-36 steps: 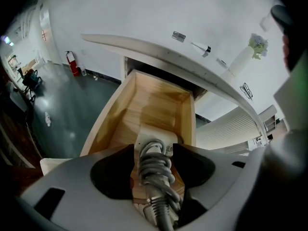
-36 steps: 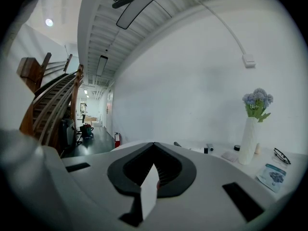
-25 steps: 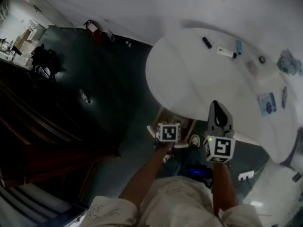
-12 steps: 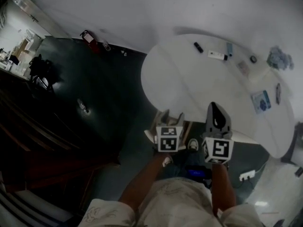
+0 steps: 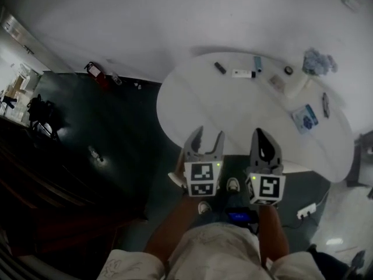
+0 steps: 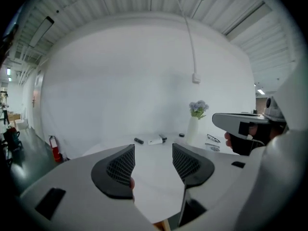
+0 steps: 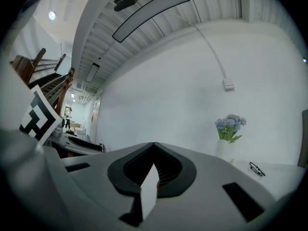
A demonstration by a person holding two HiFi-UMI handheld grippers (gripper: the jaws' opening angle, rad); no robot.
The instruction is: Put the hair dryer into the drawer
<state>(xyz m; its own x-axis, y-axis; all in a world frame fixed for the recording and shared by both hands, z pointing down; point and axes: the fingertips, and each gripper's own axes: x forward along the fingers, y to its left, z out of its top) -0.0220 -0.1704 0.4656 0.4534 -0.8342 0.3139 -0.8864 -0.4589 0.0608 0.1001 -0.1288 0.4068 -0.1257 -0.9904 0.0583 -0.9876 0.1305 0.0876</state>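
1. Surface (image 5: pixel 233 112), white and rounded, fills the middle of the head view. Its near edge curves just ahead of both grippers, and its far edge runs close to the white wall (image 5: pixel 175 16). The near half is bare.
2. Small things lie along the far and right sides: a white bar (image 5: pixel 243 73), a vase of flowers (image 5: pixel 317 61) and a blue packet (image 5: pixel 305 116). The hair dryer cannot be made out among them, and no view lets a drawer be told.
3. To the left, the dark floor (image 5: pixel 116 133) lies open, with a red fire extinguisher (image 5: pixel 93 72) at the foot of the wall.
4. The left gripper (image 5: pixel 208 134) is held out on a bare forearm over the near edge and points toward the far wall. Its jaws are spread wide, with only bare surface showing between them.
5. The right gripper (image 5: pixel 261 136) is just to its right, side by side with it but apart, and points level at the wall. Its jaws are pressed together at the tips and pinch nothing.
6. The left gripper view shows the right gripper side-on at its right edge, with a hand behind it. The right gripper view shows glasses (image 7: pixel 256 168) beside the vase. Only the head view shows the person's shoes (image 5: pixel 233 184) on the floor under the near edge and a white power strip (image 5: pixel 306 212) to the right.
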